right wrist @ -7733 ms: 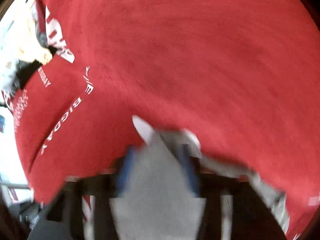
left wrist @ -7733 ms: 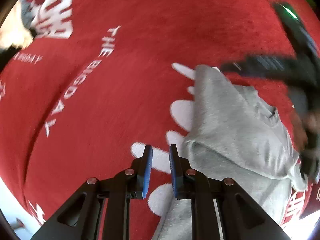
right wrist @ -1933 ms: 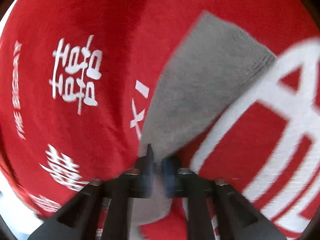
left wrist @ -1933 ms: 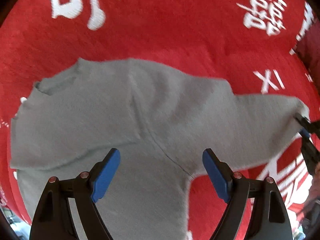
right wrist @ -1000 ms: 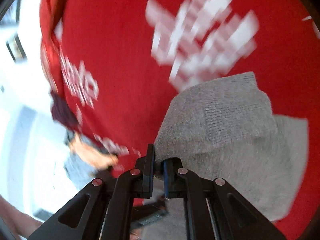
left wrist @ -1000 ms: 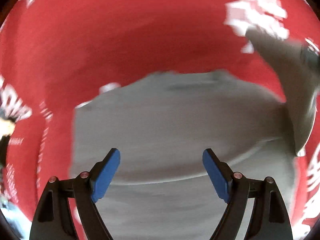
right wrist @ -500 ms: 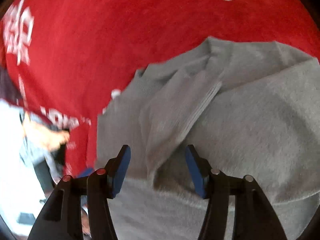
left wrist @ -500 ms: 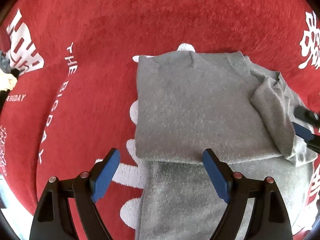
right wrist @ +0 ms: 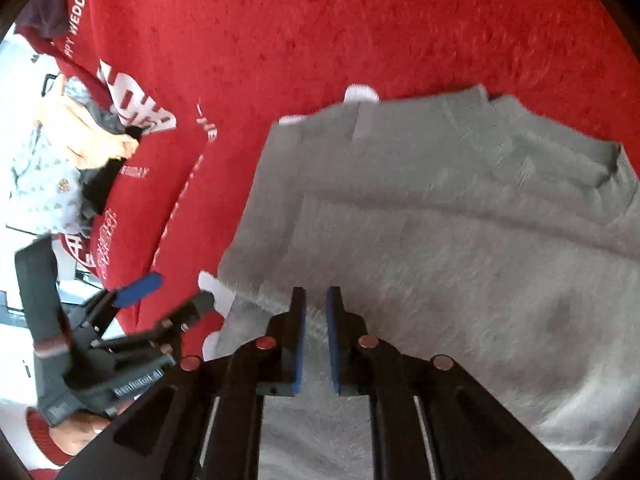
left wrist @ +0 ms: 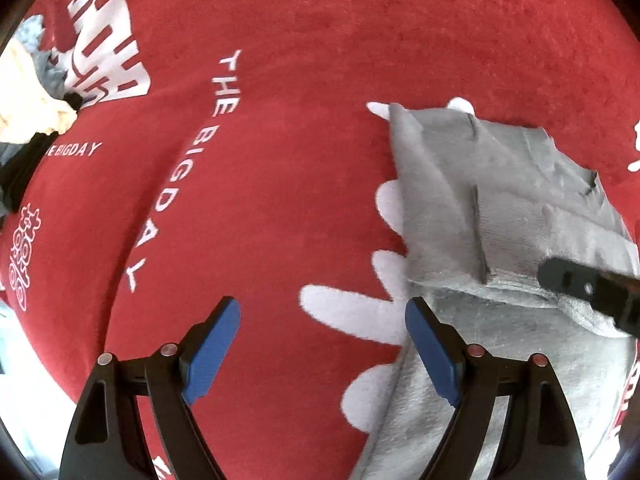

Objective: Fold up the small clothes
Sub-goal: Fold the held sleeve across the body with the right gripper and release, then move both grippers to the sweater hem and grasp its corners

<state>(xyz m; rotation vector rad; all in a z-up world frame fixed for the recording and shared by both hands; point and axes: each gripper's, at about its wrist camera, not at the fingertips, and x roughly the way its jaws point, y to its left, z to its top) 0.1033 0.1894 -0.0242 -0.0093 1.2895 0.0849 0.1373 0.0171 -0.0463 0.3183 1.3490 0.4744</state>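
Sleeve [left wrist: 516,236] now folded in across grey sweater [right wrist: 460,240], flat on red blanket [left wrist: 280,160]. Right gripper [right wrist: 316,300] closing on nothing; left gripper [left wrist: 322,322] wide apart, empty. Ready for next fold.

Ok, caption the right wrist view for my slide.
Right claw closing over a grey sweater on red cloth, left claw open alongside.

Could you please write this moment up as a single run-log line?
garment: grey sweater partly folded on red blanket | left tool: open, empty, beside sweater edge | right tool: closing, nothing visibly gripped, over sweater
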